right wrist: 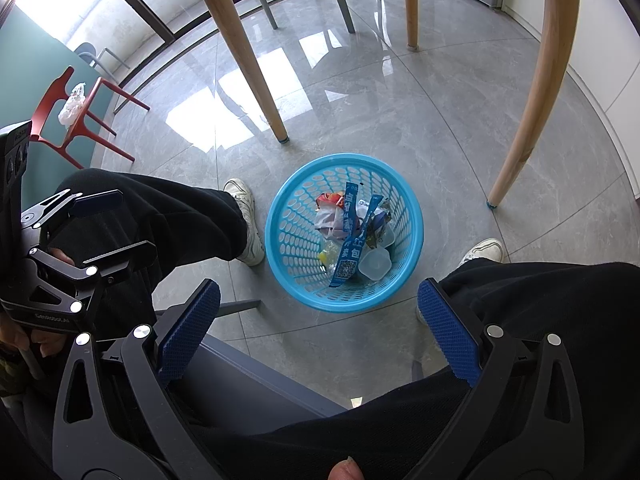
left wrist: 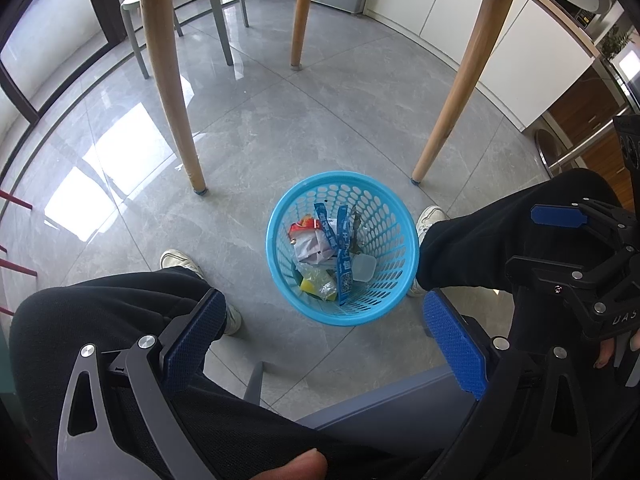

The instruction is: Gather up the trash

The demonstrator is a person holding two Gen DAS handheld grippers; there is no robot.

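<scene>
Grey glossy floor tiles [left wrist: 320, 112] spread under wooden table legs [left wrist: 172, 80], whose top is cut off above. At 6 o'clock from those legs a blue perforated basket [left wrist: 394, 224] stands between the seated person's white shoes [left wrist: 180, 259], holding crumpled wrappers [left wrist: 316, 240], blue strips and a clear lid, its deeper contents hard to make out. Both the left gripper [left wrist: 324, 336] and right gripper [right wrist: 320, 328] hang empty, fingers spread wide apart.

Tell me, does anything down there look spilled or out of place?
Nothing stands out. The blue basket stands upright on the floor between the person's feet, and the wrappers lie inside it; no trash shows on the tiles around it.
</scene>
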